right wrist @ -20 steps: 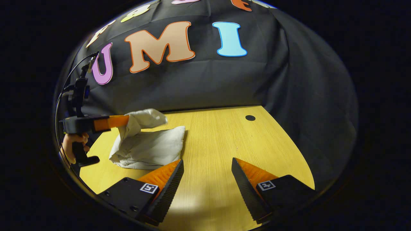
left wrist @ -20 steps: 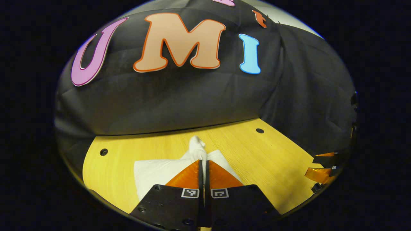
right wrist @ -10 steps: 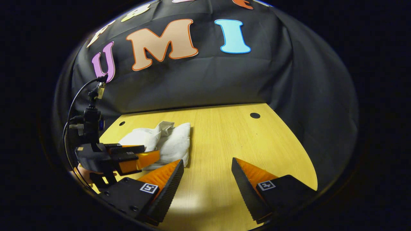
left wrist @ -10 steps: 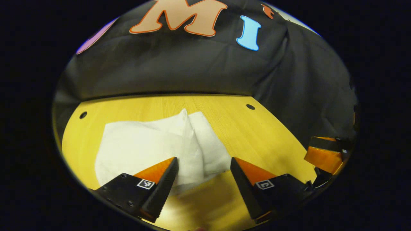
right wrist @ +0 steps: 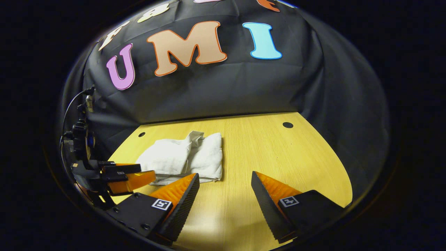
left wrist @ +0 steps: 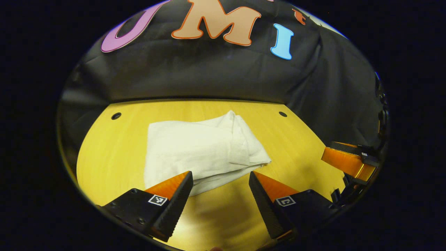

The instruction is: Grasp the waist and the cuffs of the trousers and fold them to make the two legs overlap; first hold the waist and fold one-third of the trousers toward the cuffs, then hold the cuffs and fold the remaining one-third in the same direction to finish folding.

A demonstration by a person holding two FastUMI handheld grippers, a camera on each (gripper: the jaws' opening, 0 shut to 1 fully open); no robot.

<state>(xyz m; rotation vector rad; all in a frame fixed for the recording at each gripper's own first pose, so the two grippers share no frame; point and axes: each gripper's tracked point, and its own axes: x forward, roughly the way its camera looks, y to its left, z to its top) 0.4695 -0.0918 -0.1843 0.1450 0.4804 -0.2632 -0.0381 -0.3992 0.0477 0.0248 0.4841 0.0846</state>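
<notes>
The white trousers [left wrist: 204, 150] lie folded into a compact stack on the wooden table [left wrist: 115, 153]; in the right gripper view the trousers [right wrist: 184, 157] sit left of centre. My left gripper [left wrist: 220, 176] is open just in front of the stack's near edge, holding nothing. My right gripper [right wrist: 224, 179] is open over bare table to the right of the stack, also holding nothing. The left gripper [right wrist: 134, 173] appears at the left of the right gripper view, and the right gripper [left wrist: 348, 158] at the far right of the left gripper view.
The table [right wrist: 264, 150] has small dark holes near its far corners, one hole [left wrist: 116, 115] at the left and one hole [right wrist: 287, 124] at the right. Black cloth walls close the back and right sides. A cable rises from the left gripper's body [right wrist: 78, 118].
The left gripper was shut on a raised piece of the trousers, then let go, opened and drew back. The cloth dropped flat onto the stack. The right gripper stayed open.
</notes>
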